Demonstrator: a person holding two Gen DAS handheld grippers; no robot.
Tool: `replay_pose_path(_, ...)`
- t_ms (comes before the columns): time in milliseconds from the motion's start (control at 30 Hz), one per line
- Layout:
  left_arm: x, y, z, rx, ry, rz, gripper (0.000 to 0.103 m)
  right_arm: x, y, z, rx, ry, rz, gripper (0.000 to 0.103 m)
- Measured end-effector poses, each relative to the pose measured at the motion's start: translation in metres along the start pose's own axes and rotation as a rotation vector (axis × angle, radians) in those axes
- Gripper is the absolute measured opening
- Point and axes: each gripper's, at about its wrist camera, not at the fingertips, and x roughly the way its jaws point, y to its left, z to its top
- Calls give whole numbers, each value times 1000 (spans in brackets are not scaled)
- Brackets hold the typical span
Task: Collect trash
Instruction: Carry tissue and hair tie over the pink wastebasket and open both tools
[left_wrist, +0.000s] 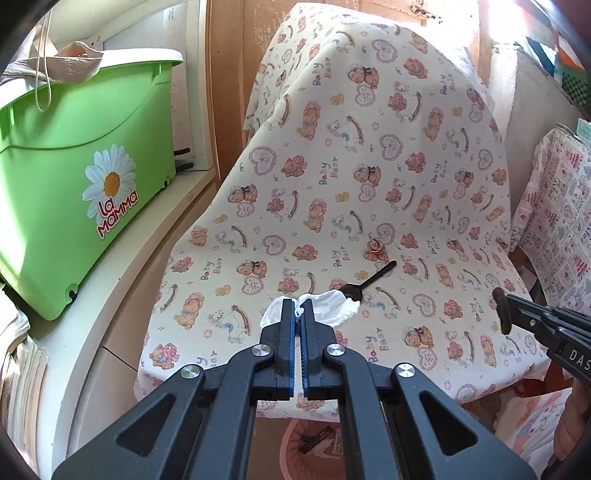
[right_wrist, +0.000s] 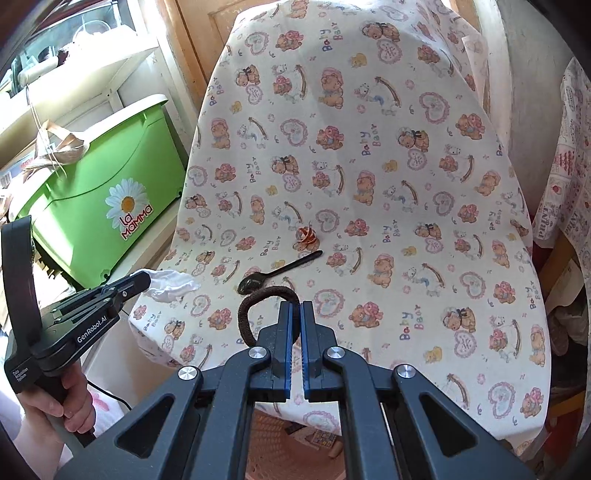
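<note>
The left gripper (left_wrist: 300, 308) has its fingers (left_wrist: 286, 325) clenched on a crumpled white tissue (left_wrist: 328, 304), which bulges out past the tips to either side. The right gripper (right_wrist: 296, 314) is likewise clamped shut, pinching a brown hair tie (right_wrist: 255, 299) whose loop arcs up and away to the left of its fingers (right_wrist: 286, 325). Both pieces hang in the air, clear of the cloth.

Just beyond the left fingertips, and just beyond the loop of the hair tie, a black plastic spoon (right_wrist: 277, 275) lies on the bear-print cloth (right_wrist: 369, 184) draped over a chair, bowl nearest the fingers and handle pointing away to the right. A little farther out past the handle sits a small orange coiled scrap (right_wrist: 306, 236), apart from the spoon.

Well off to the left of both grippers stands a green bin (left_wrist: 74, 166) on a white shelf. Below the fingers, under the chair's front edge, a pink woven basket (right_wrist: 280, 439) shows.

By my reading the task is about half done: two pieces are picked up but not yet dropped anywhere, and the spoon and the orange scrap are left on the cloth.
</note>
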Motion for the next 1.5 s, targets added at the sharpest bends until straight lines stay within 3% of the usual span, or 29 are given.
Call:
replay_pose_path(200,-15,-24,-29,41,23,-49,2,-11,10,-17,-4,4,20,5)
replay_pose_path(367,-17,-30,-47,-3,98,-97,2,-17,18,-27,-27,20,31,5)
replay_pose_path(533,3,-34,-59,50,202,-34,2,-18,19,-37,-22,40,35,5)
replay_pose_path(700,27,-30,-72,8,308,-93,2,-3,17,-53,9,144,67,5)
replay_pose_path(867,46,-33,-85,5,401,-108,2,22,15,-71,24,281,82,5)
replay_pose_path(1067,69,-34,-105,-3,508,-117,2,43,0,-85,123,367,131,5)
replay_pose_path(1300,93,-39,-121,-3,560,-109,2,70,-16,-105,221,433,122,5)
replay_pose_path(1500,116,-36,-143,-32,664,-110,3,99,-16,-128,209,508,61,5)
